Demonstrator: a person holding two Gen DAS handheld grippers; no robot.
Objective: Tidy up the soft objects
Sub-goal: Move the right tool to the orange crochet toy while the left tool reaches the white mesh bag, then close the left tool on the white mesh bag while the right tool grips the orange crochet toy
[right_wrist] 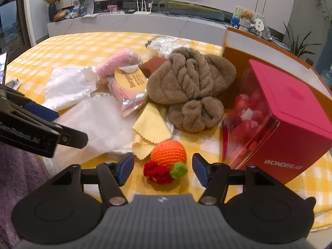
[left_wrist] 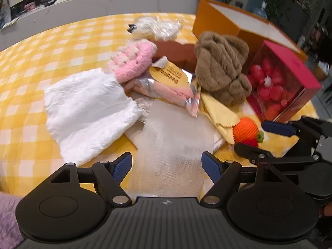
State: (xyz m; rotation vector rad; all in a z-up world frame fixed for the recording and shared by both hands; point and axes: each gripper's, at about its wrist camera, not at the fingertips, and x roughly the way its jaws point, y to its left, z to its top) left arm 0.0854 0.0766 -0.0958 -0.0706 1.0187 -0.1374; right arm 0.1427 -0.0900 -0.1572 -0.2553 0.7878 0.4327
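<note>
Our open, empty left gripper (left_wrist: pixel 167 167) straddles the gauze cloth (left_wrist: pixel 176 128) while our open right gripper (right_wrist: pixel 162 169) flanks the crochet orange (right_wrist: pixel 168 152) untouched, which could roll away if nudged.

We get warm, fairly bright indoor light in both views, with soft shadows only. The left wrist view is smeared, especially the pink knit (left_wrist: pixel 132 60). Fisheye bends the tabletop (right_wrist: pixel 68 47) edge hard. There's glare on the clear red box (right_wrist: pixel 249 124).
</note>
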